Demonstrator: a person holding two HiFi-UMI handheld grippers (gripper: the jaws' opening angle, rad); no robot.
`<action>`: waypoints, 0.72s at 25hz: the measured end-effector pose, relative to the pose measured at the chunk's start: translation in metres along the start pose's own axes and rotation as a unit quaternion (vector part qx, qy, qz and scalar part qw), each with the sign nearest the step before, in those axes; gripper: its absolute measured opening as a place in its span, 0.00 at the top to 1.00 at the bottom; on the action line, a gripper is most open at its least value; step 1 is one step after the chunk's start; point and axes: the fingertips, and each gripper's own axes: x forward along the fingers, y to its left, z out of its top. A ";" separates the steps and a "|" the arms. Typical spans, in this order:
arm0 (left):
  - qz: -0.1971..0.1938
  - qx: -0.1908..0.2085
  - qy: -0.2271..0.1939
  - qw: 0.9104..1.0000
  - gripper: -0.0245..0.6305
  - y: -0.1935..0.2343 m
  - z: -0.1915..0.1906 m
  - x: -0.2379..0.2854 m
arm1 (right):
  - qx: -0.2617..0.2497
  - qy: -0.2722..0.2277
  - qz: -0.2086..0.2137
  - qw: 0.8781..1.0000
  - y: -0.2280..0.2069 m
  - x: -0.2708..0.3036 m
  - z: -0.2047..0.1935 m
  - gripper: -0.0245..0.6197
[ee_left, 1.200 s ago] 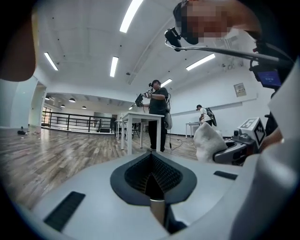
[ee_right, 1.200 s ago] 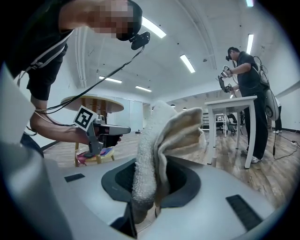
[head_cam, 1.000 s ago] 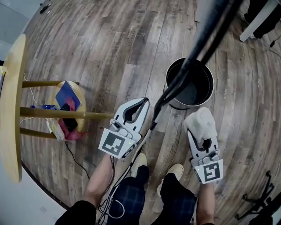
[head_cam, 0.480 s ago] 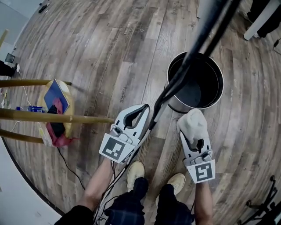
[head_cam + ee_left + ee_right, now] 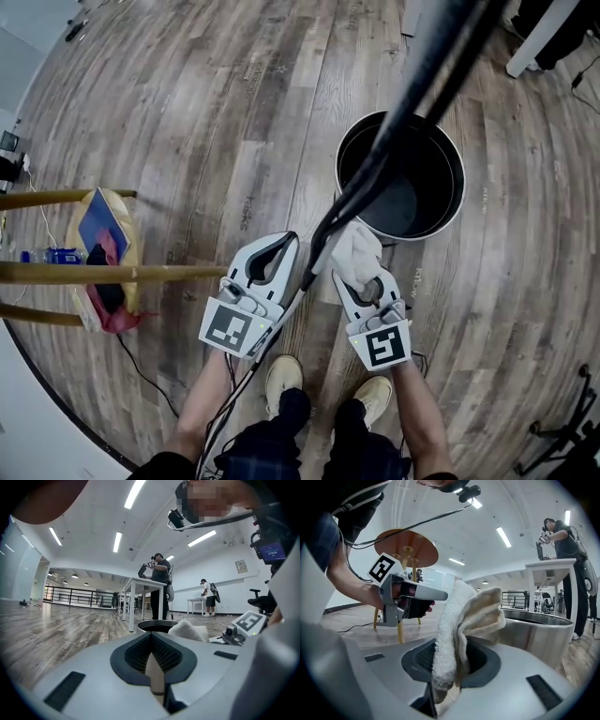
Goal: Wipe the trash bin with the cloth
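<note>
Now my right gripper point(image 5: 360, 272), pinching the cloth point(image 5: 354, 247), has neared the trash bin point(image 5: 460, 199) ahead; left gripper's point(image 5: 287, 238) fingers pressed together.

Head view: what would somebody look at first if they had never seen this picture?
Probably the round metal trash bin, dark inside, standing on the wooden floor right of the middle. Just in front of its near side, the right gripper is shut on a fluffy white cloth. The left gripper beside it is shut and holds nothing.
</note>
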 end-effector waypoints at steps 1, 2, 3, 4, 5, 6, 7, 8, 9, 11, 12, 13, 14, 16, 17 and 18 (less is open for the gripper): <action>0.000 0.006 -0.001 1.000 0.97 0.002 -0.001 0.001 | 0.000 0.000 0.002 1.000 0.000 0.005 -0.002 0.81; 0.000 0.010 -0.002 1.000 0.97 0.003 -0.002 0.002 | 0.003 0.000 0.003 1.000 0.001 0.011 -0.004 0.81; 0.001 0.012 -0.002 1.000 0.97 0.004 -0.002 0.002 | 0.006 0.001 0.003 1.000 0.001 0.016 -0.006 0.81; 0.001 0.011 -0.002 1.000 0.97 0.004 -0.002 0.003 | 0.009 0.002 0.003 1.000 0.000 0.022 -0.008 0.81; 0.001 0.010 -0.003 1.000 0.97 0.003 -0.003 0.003 | 0.013 0.003 0.000 1.000 -0.001 0.028 -0.011 0.81; 0.001 0.009 -0.002 1.000 0.97 0.002 -0.004 0.004 | 0.018 0.005 -0.006 1.000 -0.003 0.033 -0.013 0.81; 0.002 0.008 -0.002 1.000 0.97 0.002 -0.004 0.005 | 0.023 0.006 -0.014 1.000 -0.005 0.037 -0.015 0.81; 0.002 0.007 -0.001 1.000 0.97 0.001 -0.005 0.005 | 0.025 0.006 -0.022 0.999 -0.008 0.038 -0.016 0.81; 0.002 0.005 0.001 1.000 0.97 0.000 -0.006 0.006 | 0.025 0.003 -0.026 0.999 -0.011 0.036 -0.017 0.81; 0.002 0.004 0.001 1.000 0.97 -0.003 -0.008 0.008 | 0.018 -0.007 -0.033 0.999 -0.017 0.026 -0.015 0.81; 0.001 0.004 0.001 1.000 0.97 -0.004 -0.008 0.009 | 0.017 -0.009 -0.037 0.999 -0.021 0.020 -0.016 0.81; 0.000 0.005 0.001 1.000 0.97 -0.004 -0.008 0.009 | 0.020 -0.008 -0.044 0.999 -0.024 0.014 -0.018 0.81; 0.000 0.006 0.001 1.000 0.97 -0.005 -0.008 0.009 | 0.028 -0.007 -0.053 0.998 -0.028 0.008 -0.021 0.81; -0.001 0.005 0.002 1.000 0.97 -0.005 -0.009 0.009 | 0.044 -0.009 -0.074 0.996 -0.038 -0.005 -0.027 0.81; 0.000 0.005 0.002 1.000 0.97 -0.005 -0.009 0.010 | 0.052 -0.011 -0.084 0.995 -0.044 -0.011 -0.029 0.81; 0.001 0.005 0.001 1.000 0.97 -0.005 -0.009 0.010 | 0.060 -0.013 -0.095 0.994 -0.050 -0.017 -0.031 0.81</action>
